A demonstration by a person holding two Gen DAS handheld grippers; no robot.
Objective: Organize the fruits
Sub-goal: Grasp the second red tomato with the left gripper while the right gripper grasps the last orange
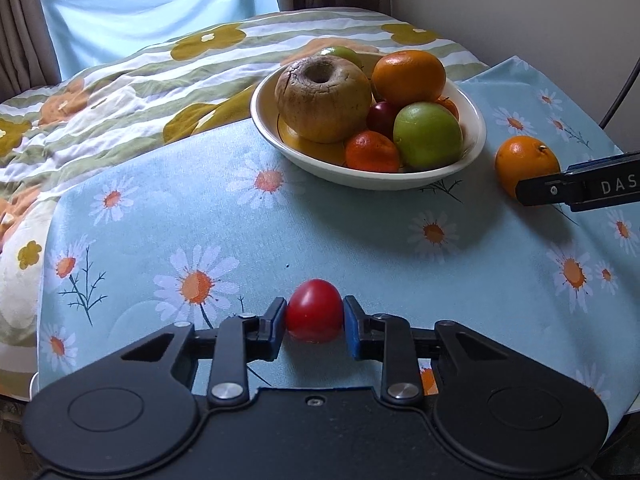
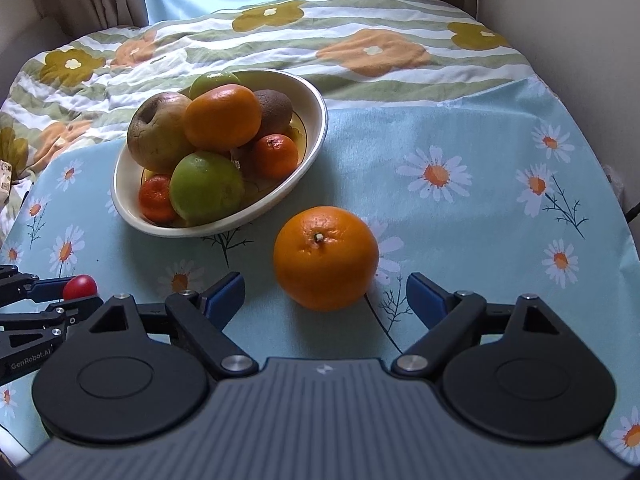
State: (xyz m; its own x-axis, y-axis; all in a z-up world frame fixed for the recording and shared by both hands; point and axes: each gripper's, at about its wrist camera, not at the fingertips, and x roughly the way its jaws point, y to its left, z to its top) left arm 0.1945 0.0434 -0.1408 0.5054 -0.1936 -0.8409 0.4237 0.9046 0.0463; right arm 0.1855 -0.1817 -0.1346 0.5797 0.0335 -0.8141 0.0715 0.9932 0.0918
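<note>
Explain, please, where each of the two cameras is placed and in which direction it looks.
Left wrist: sits on the left gripper, looks forward along its fingers, shut on the red fruit; the right gripper's fingertip pokes in from the right edge.
Right wrist: sits on the right gripper, open, with the loose orange just ahead; the left gripper shows at lower left.
Shared: the bowl of fruit, the loose orange, the red fruit, the daisy cloth, the bed behind.

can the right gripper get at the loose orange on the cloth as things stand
Probably yes. The right gripper is open, and the orange sits on the tablecloth just ahead of its spread fingers, apart from the bowl.
</note>
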